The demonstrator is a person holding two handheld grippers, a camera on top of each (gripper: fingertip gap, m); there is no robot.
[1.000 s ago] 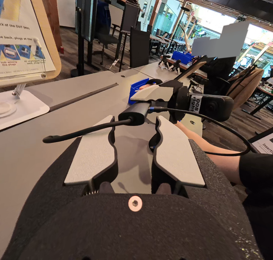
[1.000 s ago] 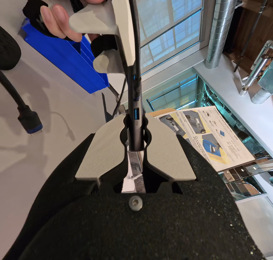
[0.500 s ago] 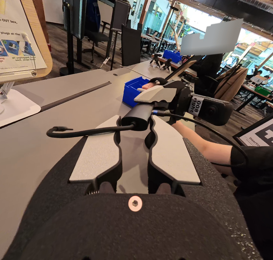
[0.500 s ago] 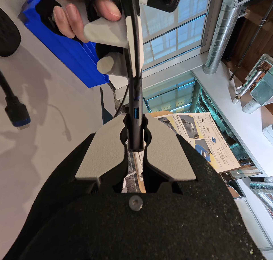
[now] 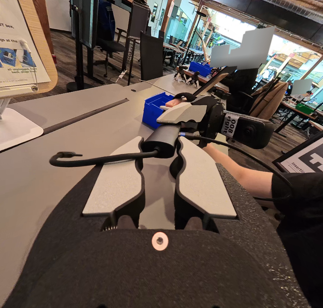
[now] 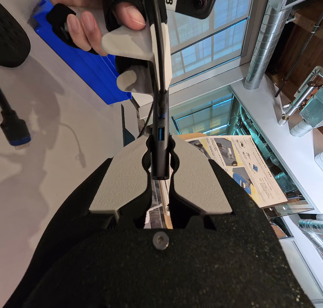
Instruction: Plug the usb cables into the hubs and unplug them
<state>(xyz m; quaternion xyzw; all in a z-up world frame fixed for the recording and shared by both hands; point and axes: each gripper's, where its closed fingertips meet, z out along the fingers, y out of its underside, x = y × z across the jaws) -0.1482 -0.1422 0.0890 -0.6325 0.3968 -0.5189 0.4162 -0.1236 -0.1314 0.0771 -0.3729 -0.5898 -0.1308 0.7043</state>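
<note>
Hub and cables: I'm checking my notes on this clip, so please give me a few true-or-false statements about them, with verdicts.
1. The right claw is shut on the dark hub. True.
2. The blue port on the hub has a plug in it. False: it is empty. The thin cable is plugged in just beyond it.
3. A blue bin stands on the table. True.
4. The hub lies flat on the table. False: it is held in the air above it.
5. The hub's short tail cable is plugged into something. False: its end hangs free.
</note>
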